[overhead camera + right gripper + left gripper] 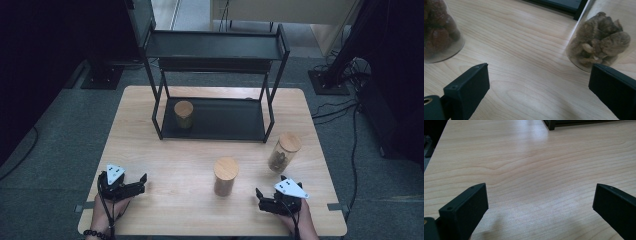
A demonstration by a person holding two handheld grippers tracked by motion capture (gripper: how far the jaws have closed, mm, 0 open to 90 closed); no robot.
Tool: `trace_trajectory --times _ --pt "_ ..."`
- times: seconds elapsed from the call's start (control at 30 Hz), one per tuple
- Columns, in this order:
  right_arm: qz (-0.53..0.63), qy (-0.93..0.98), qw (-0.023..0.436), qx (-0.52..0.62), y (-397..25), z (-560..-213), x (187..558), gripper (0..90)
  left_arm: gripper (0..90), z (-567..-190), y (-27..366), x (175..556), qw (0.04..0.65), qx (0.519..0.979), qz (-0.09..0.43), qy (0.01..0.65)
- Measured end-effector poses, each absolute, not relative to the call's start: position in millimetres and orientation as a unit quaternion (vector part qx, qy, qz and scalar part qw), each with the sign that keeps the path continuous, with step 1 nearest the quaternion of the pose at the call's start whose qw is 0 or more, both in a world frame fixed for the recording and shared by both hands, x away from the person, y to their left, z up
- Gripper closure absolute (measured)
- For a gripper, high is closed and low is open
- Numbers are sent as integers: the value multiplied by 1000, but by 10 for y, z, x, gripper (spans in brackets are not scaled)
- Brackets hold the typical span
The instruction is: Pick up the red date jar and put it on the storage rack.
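Three glass jars with wooden lids are in the high view. One jar (183, 114) stands on the lower shelf of a black metal rack (215, 120). A second jar (225, 176) stands on the table's middle front. A third jar (283, 152) holding brownish pieces stands at the right. My left gripper (134, 184) rests open near the front left edge, over bare wood. My right gripper (267, 196) is open at the front right, just short of the third jar (599, 42). The second jar (439, 32) sits to its left.
The wooden table (150, 150) has bare room between the rack and the grippers. The rack's upper shelf (215, 47) overhangs the back of the table. Cables and stand bases lie on the grey floor around it.
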State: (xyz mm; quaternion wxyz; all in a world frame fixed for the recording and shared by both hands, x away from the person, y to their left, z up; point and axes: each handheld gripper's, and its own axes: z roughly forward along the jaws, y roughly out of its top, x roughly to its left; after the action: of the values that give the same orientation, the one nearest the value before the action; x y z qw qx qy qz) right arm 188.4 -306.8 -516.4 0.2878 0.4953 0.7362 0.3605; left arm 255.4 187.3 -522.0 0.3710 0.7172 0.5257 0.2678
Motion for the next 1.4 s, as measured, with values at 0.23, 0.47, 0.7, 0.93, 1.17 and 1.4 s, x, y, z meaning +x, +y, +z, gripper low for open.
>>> trace_trajectory --times 0.23,0.47,0.7,0.93,1.17,1.4 --pt "365 740 285 488 -2977 -5169 1894 31 2 -5220 1873 2553 371 717 268 526" --pt "368 744 282 482 -2900 -5168 1903 31 2 -5220 1870 2553 370 718 268 525" --pt "373 747 277 475 -2808 -5169 1923 31 2 -5221 1868 2554 369 719 268 525" --pt "377 751 273 468 -2714 -5172 1942 31 2 -5222 1865 2556 368 719 268 525" --pt "381 753 269 464 -2648 -5172 1954 31 2 -5222 1865 2556 368 720 268 524" --pt "382 758 264 458 -2571 -5173 1968 31 2 -5223 1860 2557 368 720 268 524"
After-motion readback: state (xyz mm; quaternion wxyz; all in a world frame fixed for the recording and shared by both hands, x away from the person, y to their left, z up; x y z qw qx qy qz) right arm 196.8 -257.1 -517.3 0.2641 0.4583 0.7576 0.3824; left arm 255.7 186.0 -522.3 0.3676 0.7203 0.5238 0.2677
